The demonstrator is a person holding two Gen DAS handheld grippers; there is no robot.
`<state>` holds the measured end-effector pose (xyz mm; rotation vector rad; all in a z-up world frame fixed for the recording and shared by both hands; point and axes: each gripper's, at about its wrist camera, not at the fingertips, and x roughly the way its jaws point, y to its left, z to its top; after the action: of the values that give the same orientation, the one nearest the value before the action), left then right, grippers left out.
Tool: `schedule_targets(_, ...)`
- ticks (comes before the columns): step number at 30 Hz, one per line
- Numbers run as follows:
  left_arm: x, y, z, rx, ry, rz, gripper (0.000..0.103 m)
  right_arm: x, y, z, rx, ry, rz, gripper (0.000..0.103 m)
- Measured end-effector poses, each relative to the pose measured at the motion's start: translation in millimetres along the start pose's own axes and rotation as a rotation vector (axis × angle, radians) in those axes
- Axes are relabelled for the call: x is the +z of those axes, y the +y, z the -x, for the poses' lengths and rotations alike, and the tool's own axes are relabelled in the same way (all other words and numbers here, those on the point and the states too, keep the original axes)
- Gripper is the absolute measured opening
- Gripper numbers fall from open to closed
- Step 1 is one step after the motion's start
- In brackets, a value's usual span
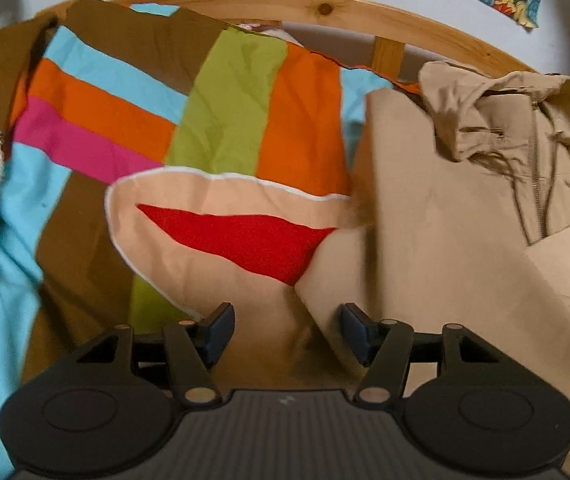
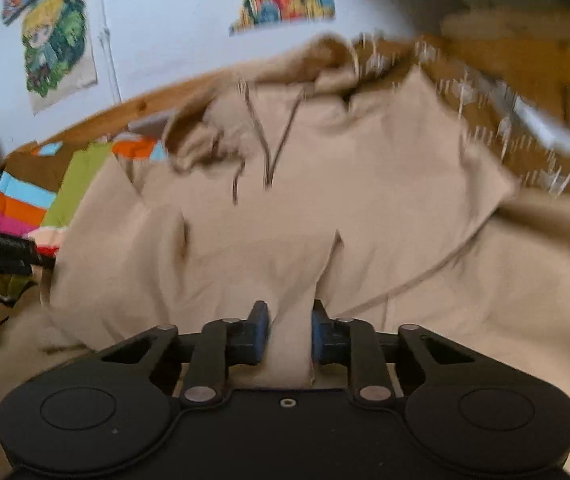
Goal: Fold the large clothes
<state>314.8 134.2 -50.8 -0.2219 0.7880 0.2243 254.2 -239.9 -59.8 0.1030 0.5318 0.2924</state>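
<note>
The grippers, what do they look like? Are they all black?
Mostly. Each has a black body with two round discs, black linkage arms with silver rivets, and blue pads on the fingertips. The left gripper has a ribbed grey centre; the right gripper has a smooth black one with a small screw hole. No hands or sleeves show.

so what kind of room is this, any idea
Most likely a bedroom, perhaps a child's. A colourful striped bedspread lies under a beige hooded jacket, a wooden bed rail runs behind it, and cartoon-style pictures hang on the pale wall.
</note>
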Motion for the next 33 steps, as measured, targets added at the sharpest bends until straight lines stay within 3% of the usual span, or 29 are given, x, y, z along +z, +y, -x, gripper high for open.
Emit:
schedule_targets(3, -3, -9, 8, -0.043, -0.005, -0.031, 0.067, 15, 4, 30, -0.085, -0.135, 0.089, 0.006)
schedule_targets(6, -4, -23, 8, -0.013, 0.007, -0.083, 0.067, 22, 0, 55, -0.179, -0.222, 0.146, 0.006)
schedule_targets(8, -5, -28, 7, 0.008, 0.031, -0.110, 0.067, 20, -5, 51, -0.212, -0.153, 0.175, 0.006)
schedule_targets(10, -5, -27, 10, -0.006, 0.018, -0.094, 0.066, 10, -16, 36, -0.214, -0.002, 0.162, 0.009)
schedule_targets(12, -2, -20, 16, -0.041, -0.007, -0.050, 0.066, 2, -29, 25, -0.202, 0.106, 0.093, 0.016)
schedule_targets(13, 1, -15, 19, -0.060, -0.026, -0.020, 0.066, 1, -35, 24, -0.192, 0.113, 0.055, 0.019)
schedule_targets(16, 13, -8, 17, -0.056, -0.051, 0.028, 0.066, 8, -42, 31, -0.191, 0.044, 0.022, 0.043)
schedule_targets(17, 17, -7, 14, -0.047, -0.053, 0.035, 0.066, 9, -43, 32, -0.180, 0.017, 0.017, 0.059)
schedule_targets(18, 20, -7, 10, -0.040, -0.055, 0.036, 0.066, 8, -46, 30, -0.176, -0.001, 0.010, 0.064)
schedule_targets(23, 26, -14, -16, 0.011, -0.015, -0.003, 0.065, -2, -70, 6, -0.146, 0.039, -0.148, 0.058)
schedule_targets(26, 24, -17, -33, 0.045, 0.037, 0.003, 0.067, -2, -71, 0, -0.106, 0.035, -0.166, 0.015)
schedule_targets(28, 20, -17, -39, 0.041, 0.055, 0.006, 0.072, -3, -66, 4, -0.123, 0.001, -0.134, 0.009)
schedule_targets(31, 16, -23, -35, 0.059, 0.041, -0.028, 0.073, 4, -56, 23, -0.218, -0.084, -0.049, 0.006)
schedule_targets(33, 15, -24, -30, 0.066, 0.030, -0.038, 0.073, 6, -57, 25, -0.273, -0.076, -0.024, 0.000)
